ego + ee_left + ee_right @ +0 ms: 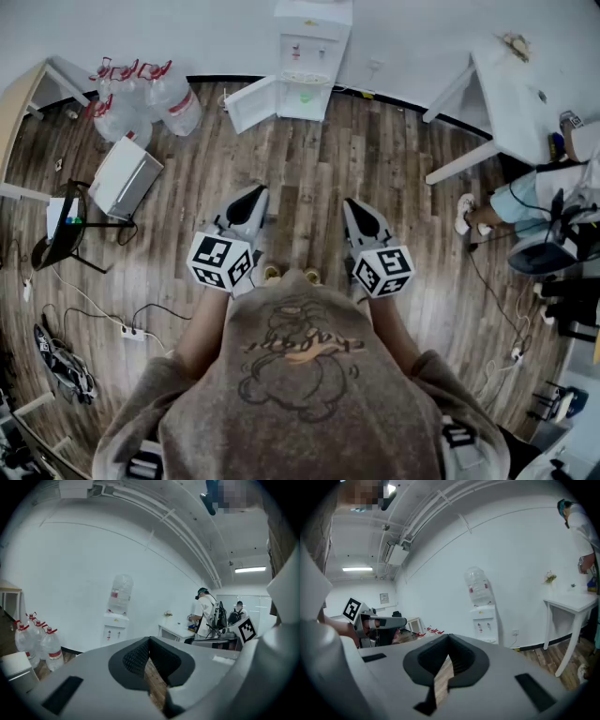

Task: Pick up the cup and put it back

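Cup: we cannot tell where it is; nothing in our three views reads clearly as one.
Shirt [300,375]: ours, grey; it hides the floor straight below us.
Left gripper [254,193]: low before our chest, jaws pressed fully together, holding nothing; in its own view [149,641] only wood shows under the pads.
Right gripper [355,204]: beside the left one and apart from it, jaws likewise closed and empty [449,645].
Floor [309,169]: bare wood from the grippers to the far wall, our widest open lane.
Left side: one power strip [131,331] with trailing cables, one black stand [58,234] and one white box [124,176], all well apart from the grippers.
Bottles [150,94]: clustered near the far wall; we count at least three, but they overlap.
Water dispenser [312,47]: one, against the wall, its lower door [249,103] swung open.
Table [520,89]: one, white, far right.
People: the left gripper view shows a person in white [205,613] and a second person [239,612] behind; details are too small.
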### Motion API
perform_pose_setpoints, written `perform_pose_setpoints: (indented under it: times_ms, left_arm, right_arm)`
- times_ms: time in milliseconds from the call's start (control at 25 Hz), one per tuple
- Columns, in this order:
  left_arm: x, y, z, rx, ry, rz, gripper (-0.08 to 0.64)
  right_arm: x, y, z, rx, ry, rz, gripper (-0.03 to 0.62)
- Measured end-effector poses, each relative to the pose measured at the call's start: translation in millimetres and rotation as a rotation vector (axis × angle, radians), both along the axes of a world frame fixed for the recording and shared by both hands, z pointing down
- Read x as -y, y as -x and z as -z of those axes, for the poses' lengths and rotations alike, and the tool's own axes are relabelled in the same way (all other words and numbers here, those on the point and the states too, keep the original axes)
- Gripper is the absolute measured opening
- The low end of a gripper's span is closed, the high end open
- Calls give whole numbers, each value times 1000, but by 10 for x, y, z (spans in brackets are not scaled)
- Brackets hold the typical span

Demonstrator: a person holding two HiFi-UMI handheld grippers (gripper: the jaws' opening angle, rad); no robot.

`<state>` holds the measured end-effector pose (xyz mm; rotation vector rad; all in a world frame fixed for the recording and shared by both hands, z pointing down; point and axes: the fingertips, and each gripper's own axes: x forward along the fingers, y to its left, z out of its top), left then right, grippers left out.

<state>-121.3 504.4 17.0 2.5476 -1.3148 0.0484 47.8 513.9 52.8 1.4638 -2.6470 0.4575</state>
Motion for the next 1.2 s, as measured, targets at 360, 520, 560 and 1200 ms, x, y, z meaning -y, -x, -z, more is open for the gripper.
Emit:
perform_pose_setpoints:
  times_ms: [360,520,560,1200]
  left_arm:
    - [6,163,9,4,-5,-30,3]
    - [20,261,-38,14,-7,-58,3]
    - [32,279,-55,17,-6,-64,3]
    - [841,32,-272,14,15,-117,3]
  right_arm:
    - [-19,205,-36,17,14,-14,2]
    - [-42,314,-99,15,19,-26,2]
    - [-45,334,-120,15,24,-29,2]
    - [717,174,-298,40,25,-70,2]
